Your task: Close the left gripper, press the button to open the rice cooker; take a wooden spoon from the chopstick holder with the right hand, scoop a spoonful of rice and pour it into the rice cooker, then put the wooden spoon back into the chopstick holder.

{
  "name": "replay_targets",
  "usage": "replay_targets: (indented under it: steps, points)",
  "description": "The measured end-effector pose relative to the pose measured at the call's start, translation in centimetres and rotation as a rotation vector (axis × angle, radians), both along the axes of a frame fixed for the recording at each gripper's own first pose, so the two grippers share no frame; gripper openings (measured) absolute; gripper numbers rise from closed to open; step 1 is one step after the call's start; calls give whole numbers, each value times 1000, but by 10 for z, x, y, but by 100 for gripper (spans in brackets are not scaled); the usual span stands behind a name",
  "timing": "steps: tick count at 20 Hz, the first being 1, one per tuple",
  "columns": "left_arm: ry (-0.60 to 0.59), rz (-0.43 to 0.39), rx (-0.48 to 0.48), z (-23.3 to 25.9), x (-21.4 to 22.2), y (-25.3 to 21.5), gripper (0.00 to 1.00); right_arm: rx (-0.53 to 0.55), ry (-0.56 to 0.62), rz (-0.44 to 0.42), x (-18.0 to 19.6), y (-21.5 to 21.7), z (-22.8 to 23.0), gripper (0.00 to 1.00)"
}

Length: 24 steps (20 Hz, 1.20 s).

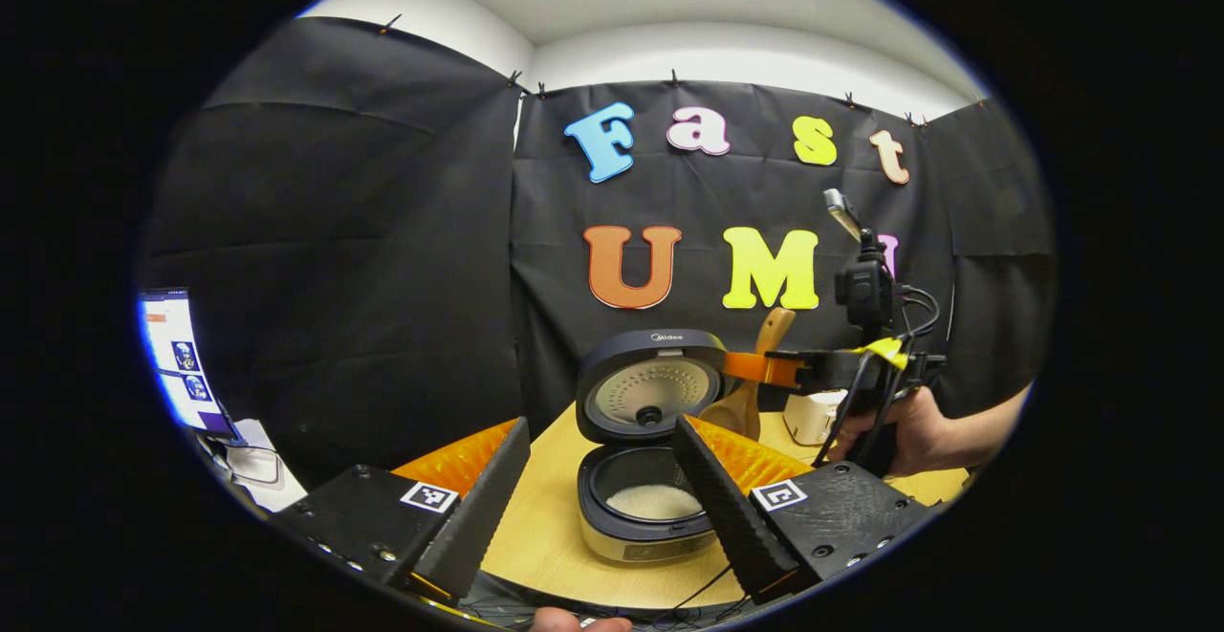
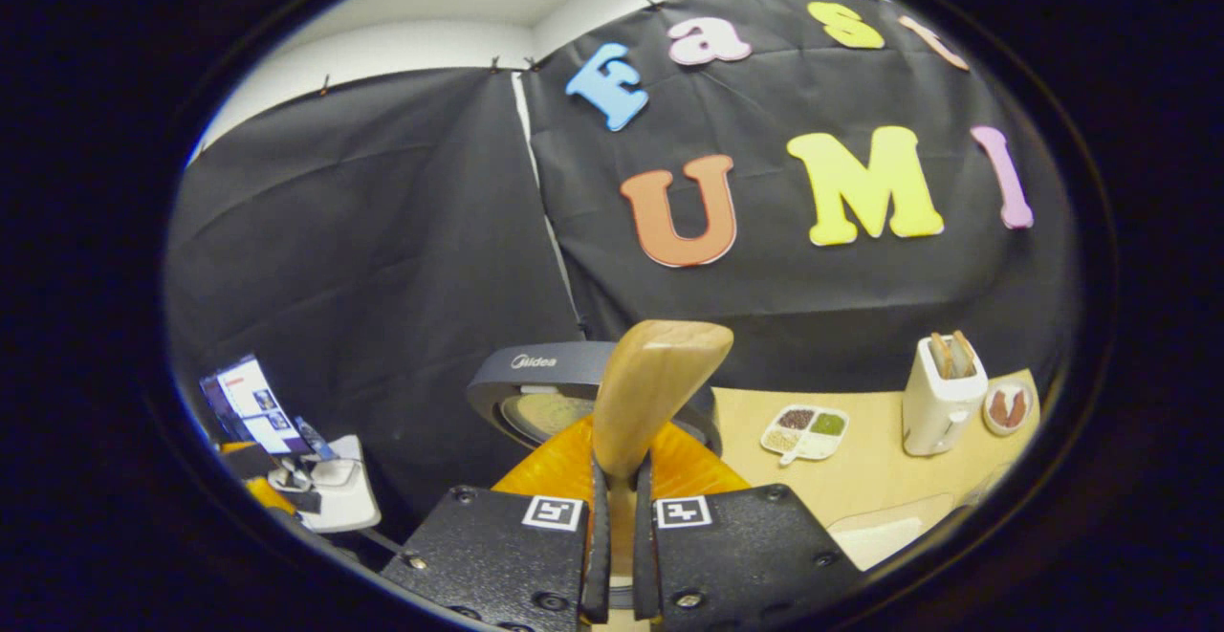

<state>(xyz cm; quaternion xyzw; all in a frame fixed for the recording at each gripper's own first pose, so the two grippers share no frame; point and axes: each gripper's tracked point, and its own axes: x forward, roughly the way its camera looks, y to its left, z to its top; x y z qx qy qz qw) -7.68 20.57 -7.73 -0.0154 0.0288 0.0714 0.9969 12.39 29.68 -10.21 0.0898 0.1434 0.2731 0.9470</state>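
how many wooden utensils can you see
3: one wooden spoon clamped between the right gripper fingers, and two handles standing in the white chopstick holder. More may be hidden inside.

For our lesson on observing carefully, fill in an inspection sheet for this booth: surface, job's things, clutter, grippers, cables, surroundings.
Surface: wooden table, tan.
Job's things: cooker open, lid up, rice inside; spoon in the right gripper; holder on the table, utensils in it.
Clutter: divided dish of grains, small bowl.
Grippers: left gripper open, before the cooker; right gripper shut on the spoon handle.
Cables: wires on the right gripper, cord at the table edge.
Surroundings: black cloth wall, screen at left.
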Motion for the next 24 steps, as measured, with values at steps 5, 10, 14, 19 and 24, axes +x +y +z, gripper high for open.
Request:
replay_targets:
  steps: [5, 10, 14, 19, 24]
  points:
    - [1, -33, 10, 5, 16, -36, 96, 148, 70, -106, 5, -79, 26, 15]
    - [1, -81, 13, 9, 33, -82, 96, 234, 94, -263, 13, -195, 42, 14]
    - [12, -92, 5, 9, 46, -103, 96, 250, 117, -413, 13, -299, 32, 14]
    - [12, -99, 2, 14, 61, -130, 96, 228, 132, -610, 9, -422, 3, 14]
    - [15, -106, 8, 16, 69, -159, 96, 191, 154, -731, 23, -498, -31, 15]
